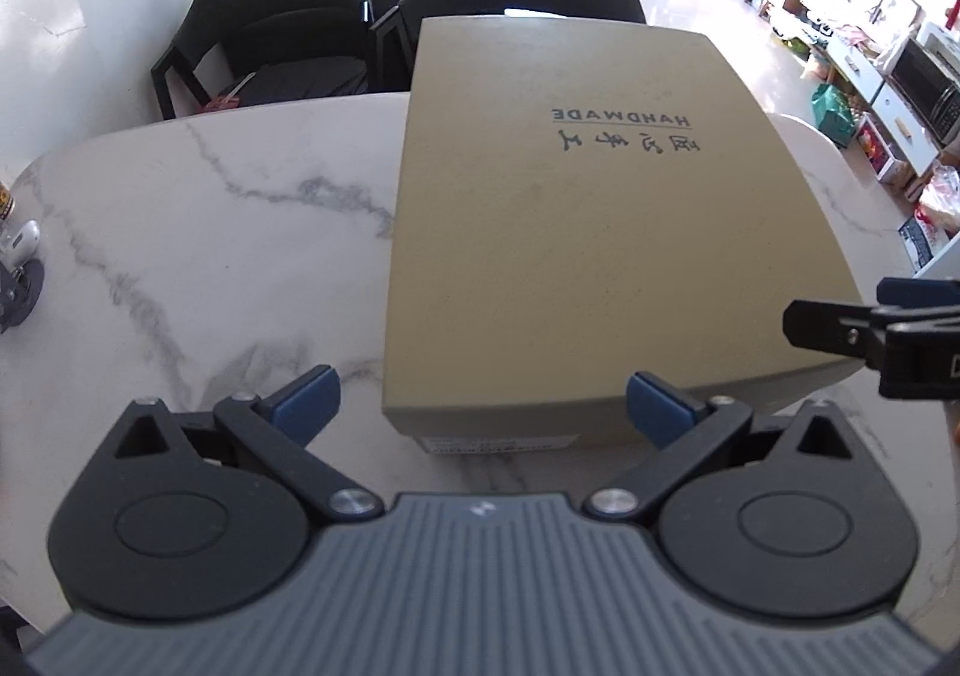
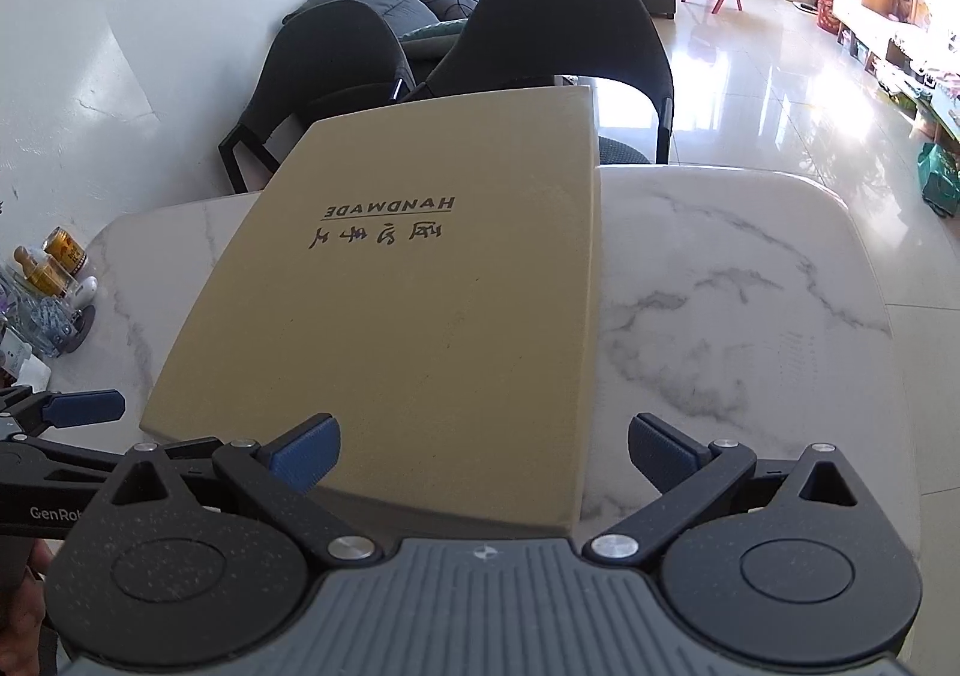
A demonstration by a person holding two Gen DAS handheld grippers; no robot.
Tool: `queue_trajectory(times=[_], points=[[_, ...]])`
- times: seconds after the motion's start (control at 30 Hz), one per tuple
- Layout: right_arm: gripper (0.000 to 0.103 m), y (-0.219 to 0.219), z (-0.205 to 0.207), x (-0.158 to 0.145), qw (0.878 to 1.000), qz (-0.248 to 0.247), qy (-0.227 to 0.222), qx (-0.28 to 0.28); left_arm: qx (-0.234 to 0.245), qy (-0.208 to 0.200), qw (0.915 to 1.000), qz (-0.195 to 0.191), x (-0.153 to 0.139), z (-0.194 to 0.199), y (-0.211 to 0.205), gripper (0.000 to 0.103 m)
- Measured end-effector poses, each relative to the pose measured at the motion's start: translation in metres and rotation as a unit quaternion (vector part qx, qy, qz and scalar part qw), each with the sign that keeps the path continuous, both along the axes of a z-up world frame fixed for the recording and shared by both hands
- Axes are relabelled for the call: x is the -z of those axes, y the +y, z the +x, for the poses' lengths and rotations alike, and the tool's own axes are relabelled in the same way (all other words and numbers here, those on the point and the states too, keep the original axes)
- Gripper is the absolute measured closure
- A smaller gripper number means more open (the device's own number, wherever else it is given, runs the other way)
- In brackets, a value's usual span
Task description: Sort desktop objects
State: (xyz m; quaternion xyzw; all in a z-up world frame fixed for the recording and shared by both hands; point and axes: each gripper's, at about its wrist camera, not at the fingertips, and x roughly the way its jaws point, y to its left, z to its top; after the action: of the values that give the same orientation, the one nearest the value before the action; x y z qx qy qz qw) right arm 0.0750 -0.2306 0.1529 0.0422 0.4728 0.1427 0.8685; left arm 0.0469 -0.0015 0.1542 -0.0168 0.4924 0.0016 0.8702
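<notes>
Presently, left wrist view: left gripper (image 1: 483, 409) with fingers wide, empty, at the near left corner of the flat khaki "HANDMADE" cardboard box (image 1: 576, 232) lying closed on the white marble bench (image 1: 198, 256); right wrist view: right gripper (image 2: 483, 451) likewise wide and empty over the near right corner, so the step looks like an approach, calling for a two-sided hold on the lid.

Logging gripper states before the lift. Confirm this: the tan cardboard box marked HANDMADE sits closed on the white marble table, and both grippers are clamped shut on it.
Wrong on the grippers. The tan cardboard box marked HANDMADE sits closed on the white marble table, but both wrist views show the left gripper and right gripper open, clamping nothing.
</notes>
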Motion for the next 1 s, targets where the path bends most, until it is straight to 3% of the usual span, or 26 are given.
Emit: queue_trajectory(times=[0.27,0.43,0.77,1.0], points=[[0.000,0.004,-0.025,-0.008,0.999,-0.025,0.013,0.018,-0.007,0.009,0.9998,-0.015,-0.010,-0.009,0.012,0.000],[0.000,0.006,-0.042,-0.004,0.997,-0.041,0.020,0.064,-0.004,0.013,0.9996,-0.024,-0.015,-0.014,0.019,0.000],[0.000,0.036,-0.066,0.015,0.990,-0.061,0.049,0.118,0.020,0.034,0.9979,-0.052,0.002,-0.027,0.051,0.000],[0.000,0.052,-0.079,0.022,0.987,-0.080,0.065,0.125,0.040,0.046,0.9964,-0.059,0.011,-0.033,0.053,0.000]])
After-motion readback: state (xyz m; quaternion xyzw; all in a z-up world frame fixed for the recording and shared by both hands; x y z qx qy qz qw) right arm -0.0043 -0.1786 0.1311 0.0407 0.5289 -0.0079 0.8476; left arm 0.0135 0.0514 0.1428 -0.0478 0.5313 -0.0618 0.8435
